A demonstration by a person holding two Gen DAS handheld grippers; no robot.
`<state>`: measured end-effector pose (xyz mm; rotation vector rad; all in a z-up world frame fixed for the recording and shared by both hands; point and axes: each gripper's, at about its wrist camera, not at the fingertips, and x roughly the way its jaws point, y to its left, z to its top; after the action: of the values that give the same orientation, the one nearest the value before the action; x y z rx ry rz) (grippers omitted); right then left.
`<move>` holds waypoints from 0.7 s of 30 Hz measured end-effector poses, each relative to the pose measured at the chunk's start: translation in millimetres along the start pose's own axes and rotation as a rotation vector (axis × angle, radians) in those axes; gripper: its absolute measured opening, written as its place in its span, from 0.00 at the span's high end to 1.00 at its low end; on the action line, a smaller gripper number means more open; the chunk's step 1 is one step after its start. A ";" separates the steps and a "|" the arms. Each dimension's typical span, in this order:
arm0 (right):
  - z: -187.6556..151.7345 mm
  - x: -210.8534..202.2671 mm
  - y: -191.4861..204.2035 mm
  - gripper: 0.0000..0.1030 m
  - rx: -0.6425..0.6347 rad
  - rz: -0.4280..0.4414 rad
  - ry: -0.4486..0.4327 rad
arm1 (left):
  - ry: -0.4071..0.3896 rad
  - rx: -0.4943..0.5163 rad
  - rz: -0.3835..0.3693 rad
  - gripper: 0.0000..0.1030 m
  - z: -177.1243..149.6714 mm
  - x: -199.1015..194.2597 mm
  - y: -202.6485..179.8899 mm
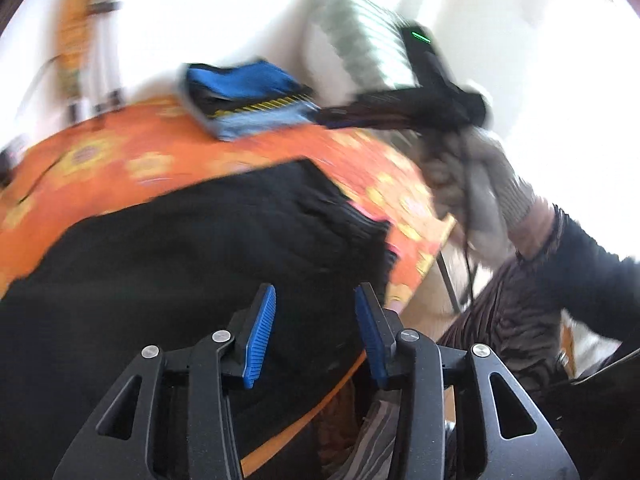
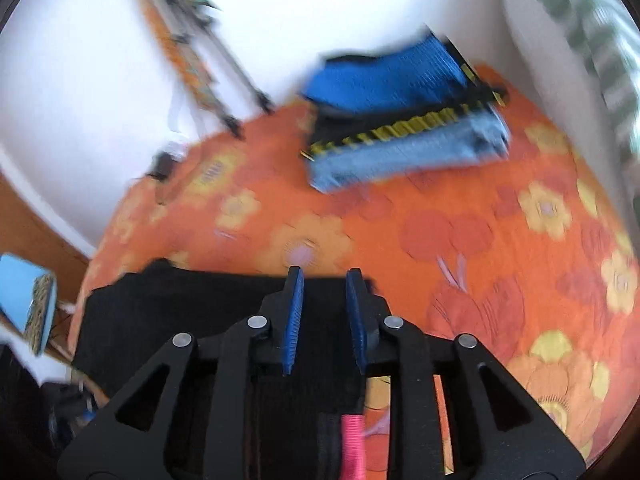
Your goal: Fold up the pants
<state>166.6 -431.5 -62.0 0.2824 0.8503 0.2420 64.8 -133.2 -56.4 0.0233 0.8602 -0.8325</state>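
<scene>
Black pants point(image 1: 168, 264) lie spread on an orange flowered cloth point(image 1: 120, 152) that covers the table. My left gripper point(image 1: 316, 300) is open and empty, held just above the pants near their right edge. In the right wrist view the pants point(image 2: 168, 312) lie at the near left on the cloth point(image 2: 480, 240), with a pink strip point(image 2: 352, 440) at their near edge. My right gripper point(image 2: 322, 284) is open and empty over the pants' far edge. The right gripper also shows in the left wrist view point(image 1: 420, 108), held by a gloved hand point(image 1: 472, 184). Both views are blurred.
A stack of folded blue, black and light-blue clothes point(image 1: 248, 100) sits at the far side of the table, also in the right wrist view point(image 2: 400, 120). A tripod point(image 2: 200, 48) stands by the white wall. The table's right edge point(image 1: 432, 256) is near.
</scene>
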 end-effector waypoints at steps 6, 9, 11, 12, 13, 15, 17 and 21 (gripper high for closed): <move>19.0 -5.6 86.1 0.51 -0.255 0.138 -0.032 | -0.101 -0.144 0.215 0.51 -28.5 -78.3 82.7; 27.1 15.1 136.3 0.44 -0.400 0.209 0.009 | -0.146 -0.242 0.348 0.51 -45.0 -115.8 132.4; 34.9 45.3 168.7 0.44 -0.459 0.206 0.085 | -0.179 -0.323 0.392 0.51 -57.2 -141.7 169.1; 35.9 55.2 176.9 0.44 -0.469 0.208 0.114 | -0.189 -0.356 0.453 0.51 -64.9 -155.1 189.5; 38.5 71.5 187.3 0.44 -0.475 0.212 0.157 | -0.191 -0.376 0.509 0.51 -71.4 -163.6 205.0; 40.4 106.9 204.7 0.44 -0.481 0.229 0.251 | -0.179 -0.427 0.571 0.51 -86.0 -178.9 233.4; 35.5 143.9 218.5 0.44 -0.515 0.213 0.326 | -0.180 -0.526 0.594 0.51 -104.7 -193.8 265.3; 20.6 191.8 227.8 0.44 -0.544 0.193 0.416 | -0.132 -0.650 0.642 0.51 -137.3 -202.9 315.8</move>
<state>282.3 -159.9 -106.4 -0.2062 1.1297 0.7146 107.3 261.2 -105.7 -0.3093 0.8918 0.0650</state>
